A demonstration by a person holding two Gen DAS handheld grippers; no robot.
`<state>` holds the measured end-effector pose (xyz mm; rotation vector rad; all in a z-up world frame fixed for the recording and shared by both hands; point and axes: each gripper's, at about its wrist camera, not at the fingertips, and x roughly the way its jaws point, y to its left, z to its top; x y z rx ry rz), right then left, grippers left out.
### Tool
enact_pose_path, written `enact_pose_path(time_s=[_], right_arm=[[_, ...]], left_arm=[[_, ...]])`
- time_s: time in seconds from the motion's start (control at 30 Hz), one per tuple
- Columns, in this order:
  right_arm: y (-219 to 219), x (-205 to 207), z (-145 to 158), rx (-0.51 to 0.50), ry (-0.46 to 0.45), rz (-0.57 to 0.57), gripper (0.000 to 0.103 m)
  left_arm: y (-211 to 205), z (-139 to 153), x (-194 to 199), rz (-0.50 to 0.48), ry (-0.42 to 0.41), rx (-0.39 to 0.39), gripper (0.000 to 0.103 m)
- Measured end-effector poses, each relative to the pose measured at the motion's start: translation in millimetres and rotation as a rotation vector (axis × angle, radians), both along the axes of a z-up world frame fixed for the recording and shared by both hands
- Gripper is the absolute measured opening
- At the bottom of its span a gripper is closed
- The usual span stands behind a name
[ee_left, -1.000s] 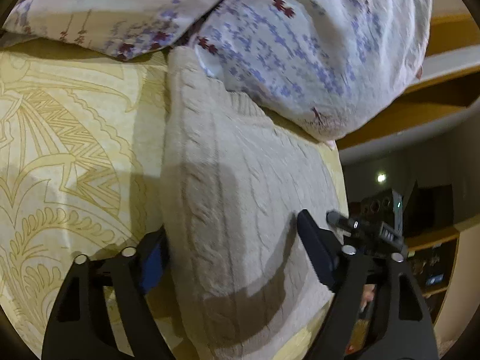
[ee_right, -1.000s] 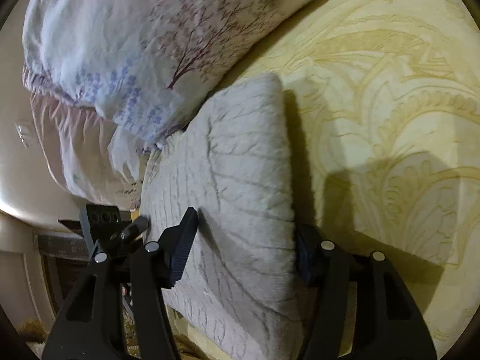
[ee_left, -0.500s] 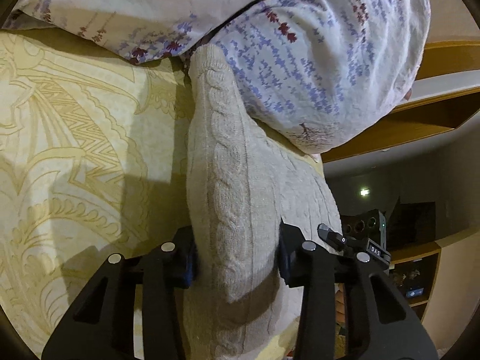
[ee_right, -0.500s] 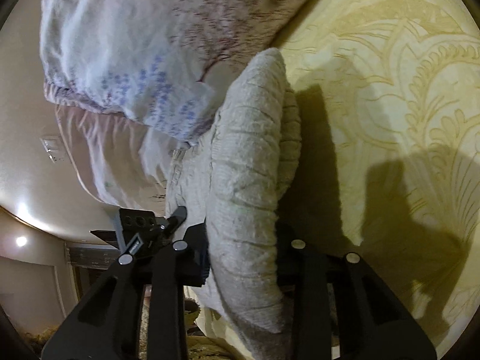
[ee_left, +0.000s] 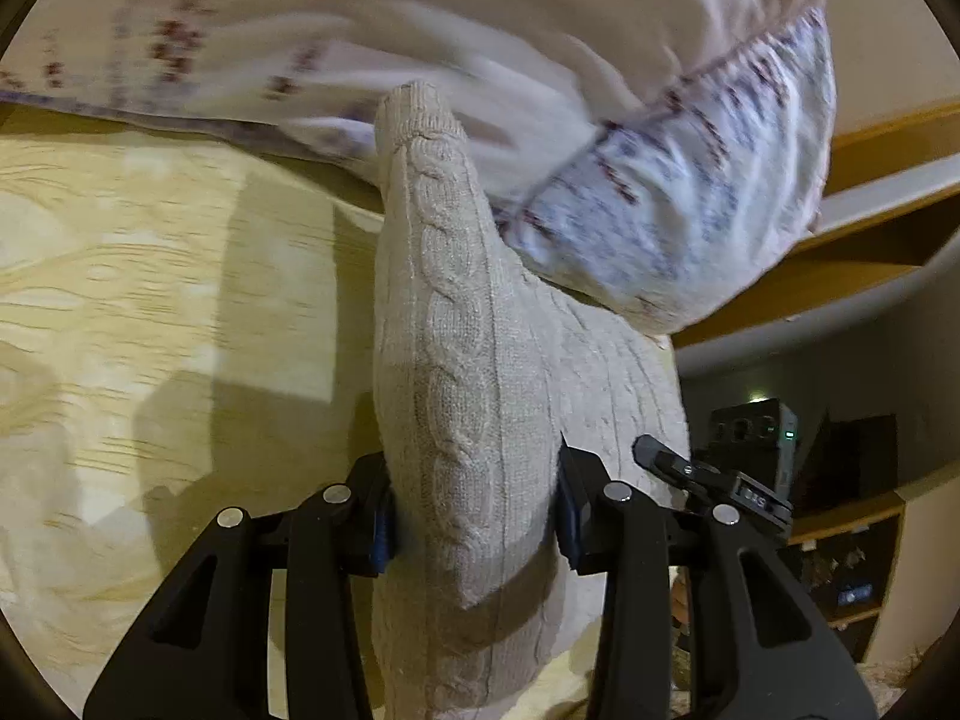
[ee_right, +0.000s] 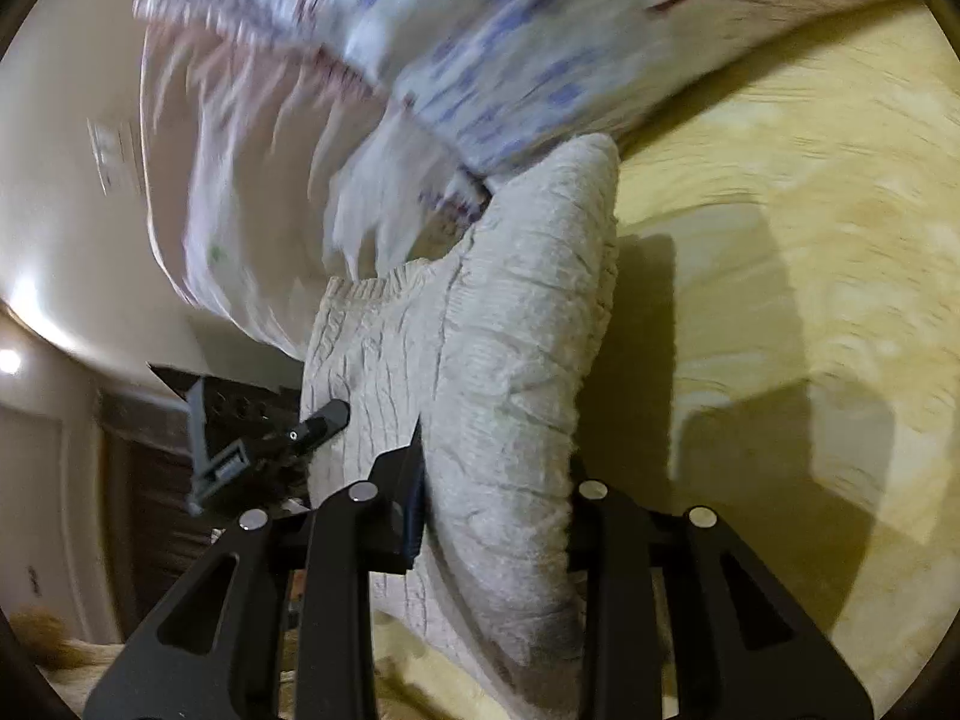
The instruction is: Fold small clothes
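Note:
A folded cream cable-knit sweater point(ee_left: 462, 324) is raised off the yellow patterned bedspread point(ee_left: 150, 300). My left gripper point(ee_left: 474, 510) is shut on one end of its folded edge. My right gripper point(ee_right: 498, 510) is shut on the other end of the same sweater point(ee_right: 516, 360). The far end of the sweater touches a white floral pillow point(ee_left: 660, 210). Each view shows the other gripper behind the sweater: the right gripper's body in the left wrist view point(ee_left: 714, 480), the left one's in the right wrist view point(ee_right: 252, 444).
A white pillow with blue and red flowers point(ee_right: 510, 60) lies along the head of the bed. A wooden headboard ledge point(ee_left: 870, 192) runs behind it. Dark shelves point(ee_left: 852, 540) stand beyond the bed edge. The bedspread point(ee_right: 810, 270) spreads wide beside the sweater.
Both grippers went from open around the sweater's edge to shut on it. They have lifted it off the bedspread, and both views are now blurred by motion.

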<state>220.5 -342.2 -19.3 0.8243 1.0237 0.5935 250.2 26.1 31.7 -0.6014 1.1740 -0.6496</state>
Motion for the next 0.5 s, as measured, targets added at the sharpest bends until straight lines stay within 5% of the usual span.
enact_pose_path(time_s=[0.3, 0.4, 0.5], right_arm=[[11, -9, -25, -0.059, 0.052, -0.142, 0.028], [11, -9, -24, -0.084, 0.06, -0.151, 0.032], [9, -14, -2, -0.229, -0.006, -0.178, 0.044]], left_arm=[[2, -34, 8, 0.043, -0.01, 0.077, 0.054], [-6, -26, 4, 0.045, -0.055, 0.155, 0.063], [-7, -5, -5, 0.083, -0.152, 0.271, 0.068]])
